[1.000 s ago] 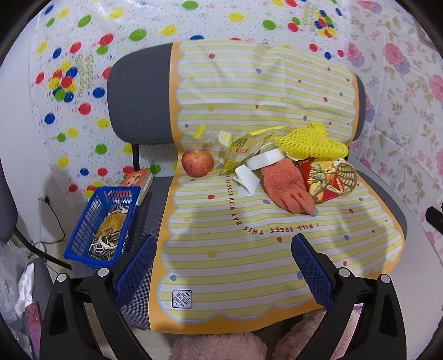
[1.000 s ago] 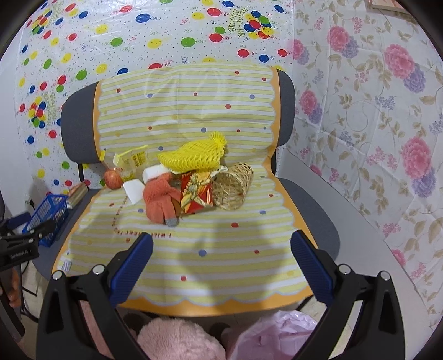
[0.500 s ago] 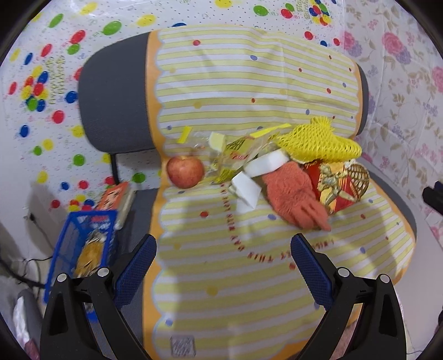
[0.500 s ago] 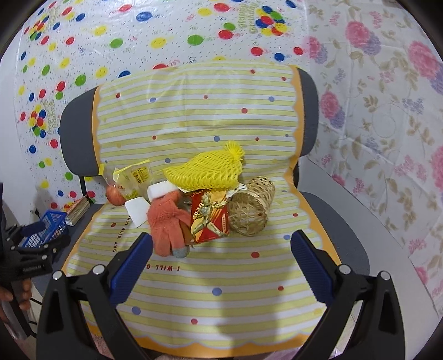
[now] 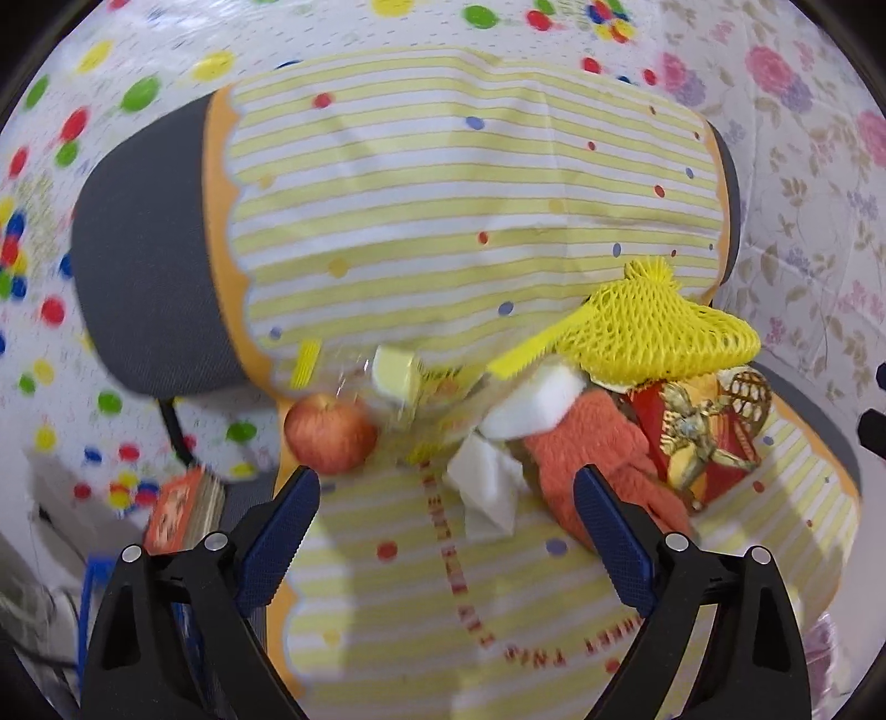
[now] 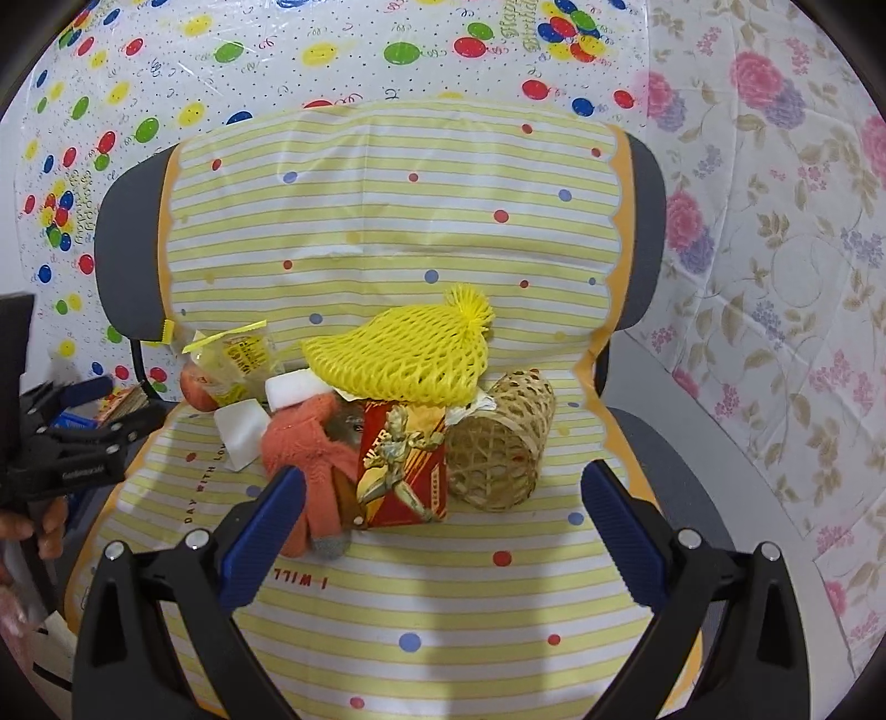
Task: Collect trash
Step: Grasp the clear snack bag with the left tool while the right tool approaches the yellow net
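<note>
A pile lies on the chair seat with its striped yellow cover (image 6: 421, 587): a yellow foam net (image 6: 404, 354), an orange glove (image 6: 304, 448), a red card pack (image 6: 401, 465), a wicker basket (image 6: 498, 443), white foam pieces (image 6: 241, 426), a clear yellow wrapper (image 6: 238, 360) and an apple (image 5: 329, 440). My left gripper (image 5: 446, 498) is open, just short of the white foam (image 5: 487, 487) and the glove (image 5: 603, 465). My right gripper (image 6: 440, 493) is open, in front of the card pack and basket. The left gripper also shows in the right wrist view (image 6: 88, 421).
A blue basket (image 5: 91, 598) is at the chair's left side, mostly hidden. A stack of cards (image 5: 185, 509) lies beside the seat. A balloon-print sheet (image 6: 277, 50) and a floral sheet (image 6: 775, 221) hang behind. The chair back (image 5: 144, 266) stands behind the pile.
Both grippers have moved forward, closer to the pile. The left one has swung away from the blue basket towards the apple and the white foam. Both stay open.
</note>
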`<action>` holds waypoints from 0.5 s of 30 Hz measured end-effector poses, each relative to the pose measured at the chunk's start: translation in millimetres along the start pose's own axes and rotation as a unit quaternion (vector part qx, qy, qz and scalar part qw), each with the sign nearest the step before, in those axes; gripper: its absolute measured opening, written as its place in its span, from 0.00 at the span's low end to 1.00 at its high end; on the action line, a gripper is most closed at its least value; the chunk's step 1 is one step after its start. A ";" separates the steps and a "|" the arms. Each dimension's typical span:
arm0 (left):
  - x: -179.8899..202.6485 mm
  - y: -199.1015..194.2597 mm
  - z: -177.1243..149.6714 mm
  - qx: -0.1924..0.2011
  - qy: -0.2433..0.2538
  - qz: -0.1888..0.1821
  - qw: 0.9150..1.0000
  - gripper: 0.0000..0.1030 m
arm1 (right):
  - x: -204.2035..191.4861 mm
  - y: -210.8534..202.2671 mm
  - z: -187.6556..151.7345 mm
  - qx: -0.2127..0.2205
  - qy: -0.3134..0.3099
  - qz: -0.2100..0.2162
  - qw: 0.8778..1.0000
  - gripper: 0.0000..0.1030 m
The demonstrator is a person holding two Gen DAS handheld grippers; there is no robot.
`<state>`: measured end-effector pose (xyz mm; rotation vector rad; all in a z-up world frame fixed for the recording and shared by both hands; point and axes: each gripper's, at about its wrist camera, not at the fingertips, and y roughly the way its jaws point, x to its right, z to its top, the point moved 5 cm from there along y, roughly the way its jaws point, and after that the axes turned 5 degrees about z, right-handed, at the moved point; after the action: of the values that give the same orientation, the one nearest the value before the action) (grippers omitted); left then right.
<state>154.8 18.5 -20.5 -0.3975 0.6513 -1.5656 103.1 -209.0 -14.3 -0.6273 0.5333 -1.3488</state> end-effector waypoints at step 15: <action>26.6 72.6 32.1 -0.002 0.123 -0.014 0.992 0.69 | -4.8 22.9 0.4 -0.022 -0.026 0.036 0.999 0.80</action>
<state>228.5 -13.6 -43.9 -0.2198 0.8415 -1.6555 119.1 -201.8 -29.8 -0.6713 0.5388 -1.2521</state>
